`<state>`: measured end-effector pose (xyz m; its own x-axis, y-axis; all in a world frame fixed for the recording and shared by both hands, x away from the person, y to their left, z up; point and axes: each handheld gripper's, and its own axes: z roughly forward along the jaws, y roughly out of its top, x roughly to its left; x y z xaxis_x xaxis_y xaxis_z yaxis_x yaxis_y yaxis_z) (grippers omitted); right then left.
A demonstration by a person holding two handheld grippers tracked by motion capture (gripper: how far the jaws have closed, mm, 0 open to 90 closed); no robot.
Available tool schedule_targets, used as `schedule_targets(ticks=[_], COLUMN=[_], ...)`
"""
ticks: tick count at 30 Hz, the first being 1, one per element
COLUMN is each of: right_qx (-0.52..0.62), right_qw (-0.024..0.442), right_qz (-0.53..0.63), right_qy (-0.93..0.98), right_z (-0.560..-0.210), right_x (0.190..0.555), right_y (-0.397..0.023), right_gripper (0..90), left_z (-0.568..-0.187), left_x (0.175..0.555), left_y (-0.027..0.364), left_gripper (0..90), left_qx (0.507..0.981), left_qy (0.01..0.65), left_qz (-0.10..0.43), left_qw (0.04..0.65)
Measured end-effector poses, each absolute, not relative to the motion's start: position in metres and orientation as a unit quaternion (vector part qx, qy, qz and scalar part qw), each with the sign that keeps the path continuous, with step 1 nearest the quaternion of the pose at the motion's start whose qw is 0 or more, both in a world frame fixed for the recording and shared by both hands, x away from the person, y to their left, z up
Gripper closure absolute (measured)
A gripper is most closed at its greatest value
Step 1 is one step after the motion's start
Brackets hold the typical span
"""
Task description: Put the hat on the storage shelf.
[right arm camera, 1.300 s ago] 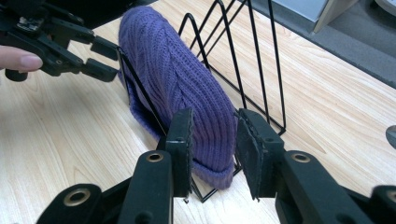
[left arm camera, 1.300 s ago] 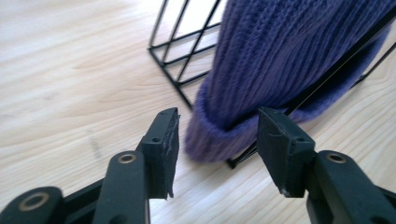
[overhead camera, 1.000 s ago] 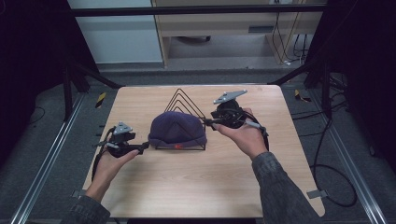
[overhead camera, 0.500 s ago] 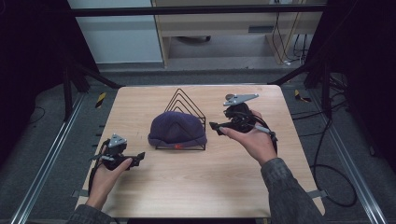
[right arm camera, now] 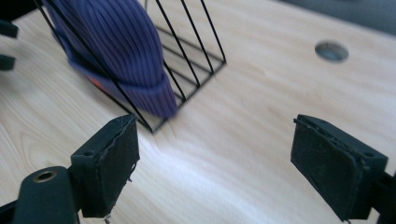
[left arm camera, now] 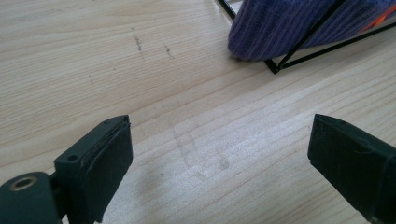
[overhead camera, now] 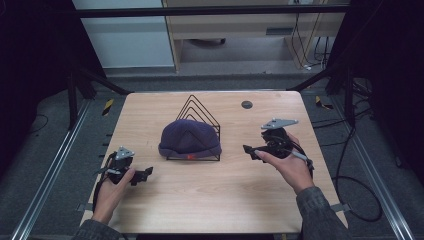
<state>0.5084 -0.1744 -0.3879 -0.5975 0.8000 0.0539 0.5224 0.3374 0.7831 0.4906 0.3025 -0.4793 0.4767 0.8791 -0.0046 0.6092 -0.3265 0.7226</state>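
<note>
We observe a light wooden table (overhead camera: pixel 210 200) with a small round grommet hole (overhead camera: pixel 246 104) set in its far right portion; the same hole (right arm camera: pixel 331 50) appears in the right gripper view beyond the rack. At the table's centre stands a black wire rack (overhead camera: pixel 200 112) made of nested triangular frames on a rectangular base. A purple knitted beanie (overhead camera: pixel 190 137) is draped over the near frames of this rack, its ribbed band resting low against the base and a small orange tag showing at the lower edge. In the left gripper view the beanie (left arm camera: pixel 299 25) occupies the upper right, with a rack wire crossing diagonally in front of the fabric and the rack corner (left arm camera: pixel 275 67) resting on the wood. In the right gripper view the beanie (right arm camera: pixel 116 51) hangs over the slanted wires, which stand between the jaws and the cloth. We find the left gripper (overhead camera: pixel 142 174) near the left front of the table, well apart from the rack, its jaws spread wide over bare wood (left arm camera: pixel 219 149). The right gripper (overhead camera: pixel 250 150) sits to the right of the rack, near it but not touching, its jaws likewise spread wide with nothing between them (right arm camera: pixel 215 158).
</note>
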Motion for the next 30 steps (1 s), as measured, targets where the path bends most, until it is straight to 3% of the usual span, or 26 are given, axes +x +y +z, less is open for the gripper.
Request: schedule_targets(ticks=[8, 16, 30], right_qx=[0.428, 0.485, 0.506], right_qw=[0.157, 0.144, 0.146], right_qz=[0.381, 0.362, 0.365], right_qy=[0.805, 0.783, 0.768], right_z=[-0.429, -0.472, -0.493], right_x=[0.495, 0.5, 0.519], right_y=[-0.201, -0.221, -0.219], right_gripper=[10.2, 15.0, 15.0], left_z=[-0.478, -0.478, -0.49], left_x=[0.488, 0.488, 0.492], left_y=[0.301, 0.301, 0.299], left_gripper=[5.2, 4.9, 2.7], left_qx=[0.795, 0.797, 0.806], left_qy=[0.466, 0.459, 0.478], left_qz=[0.218, 0.218, 0.185], left_qw=[0.323, 0.325, 0.296])
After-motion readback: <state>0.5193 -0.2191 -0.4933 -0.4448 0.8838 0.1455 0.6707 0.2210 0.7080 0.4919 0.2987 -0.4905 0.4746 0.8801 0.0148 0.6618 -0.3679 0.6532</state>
